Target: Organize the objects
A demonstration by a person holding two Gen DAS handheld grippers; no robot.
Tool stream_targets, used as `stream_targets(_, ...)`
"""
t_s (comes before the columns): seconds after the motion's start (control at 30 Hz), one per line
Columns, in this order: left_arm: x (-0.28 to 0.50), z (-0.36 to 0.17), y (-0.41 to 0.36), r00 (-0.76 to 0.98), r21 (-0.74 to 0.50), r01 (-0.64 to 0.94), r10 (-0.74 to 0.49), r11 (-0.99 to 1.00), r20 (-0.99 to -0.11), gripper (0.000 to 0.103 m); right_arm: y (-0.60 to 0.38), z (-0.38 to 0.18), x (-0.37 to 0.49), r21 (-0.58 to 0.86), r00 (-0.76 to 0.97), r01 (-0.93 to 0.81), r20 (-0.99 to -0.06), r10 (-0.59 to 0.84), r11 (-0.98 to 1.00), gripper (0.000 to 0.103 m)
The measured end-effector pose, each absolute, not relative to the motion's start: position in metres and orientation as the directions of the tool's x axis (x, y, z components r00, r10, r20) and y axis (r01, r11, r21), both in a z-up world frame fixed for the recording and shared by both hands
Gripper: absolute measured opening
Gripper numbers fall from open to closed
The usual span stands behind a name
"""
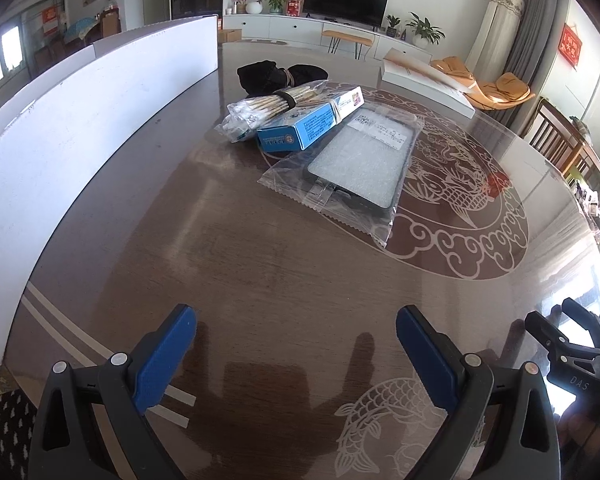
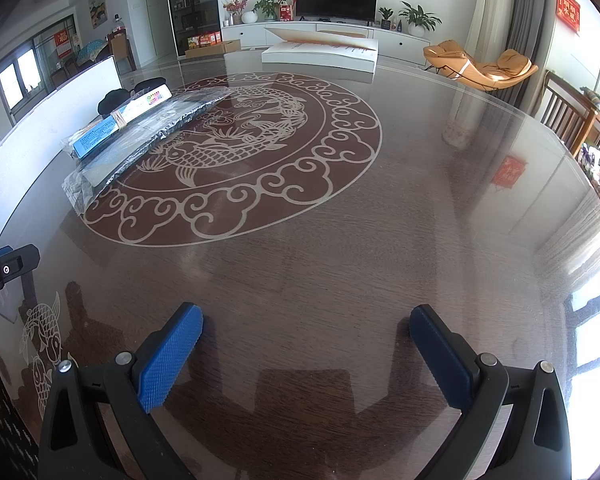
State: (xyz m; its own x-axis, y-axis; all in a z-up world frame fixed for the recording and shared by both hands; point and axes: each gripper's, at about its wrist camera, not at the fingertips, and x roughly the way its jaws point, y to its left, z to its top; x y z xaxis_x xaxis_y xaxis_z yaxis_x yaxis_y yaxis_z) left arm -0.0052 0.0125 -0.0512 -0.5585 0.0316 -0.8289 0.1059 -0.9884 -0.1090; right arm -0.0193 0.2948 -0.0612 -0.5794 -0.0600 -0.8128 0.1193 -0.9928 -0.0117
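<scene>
On the round brown table (image 1: 260, 264) lies a small pile. It holds a phone case in a clear bag (image 1: 356, 160), a blue box (image 1: 308, 120), a bundle of sticks in plastic (image 1: 268, 106) and a black cloth item (image 1: 276, 72). My left gripper (image 1: 296, 328) hovers open over bare table, well short of the pile. In the right wrist view the same pile shows far left: the bagged case (image 2: 140, 140), the blue box (image 2: 112, 128), the black item (image 2: 116, 100). My right gripper (image 2: 306, 324) is open with nothing between its fingers.
A tall white board (image 1: 80, 128) stands along the table's left side. A flat white box (image 2: 320, 54) rests at the far edge. The right gripper (image 1: 572, 344) shows at the left view's right edge, and the left gripper's tip (image 2: 4, 268) at the right view's left edge.
</scene>
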Motion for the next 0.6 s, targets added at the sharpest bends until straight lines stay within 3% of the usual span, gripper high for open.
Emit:
stream_targets(0.33, -0.004, -0.051, 0.010, -0.558, -0.111, 0.111, 0.031, -0.988, -0.829, 0.102, 0.295, -0.061, -0.019, -0.012, -0.579, 0.119, -0.813, -0.060, -0.993, 0.103)
stream_targets(0.6, -0.003, -0.054, -0.015, -0.546, -0.150, 0.223, 0.004, -0.963, -0.838, 0.102, 0.295, -0.061, -0.019, -0.012, -0.579, 0.119, -0.813, -0.060, -0.993, 0.103)
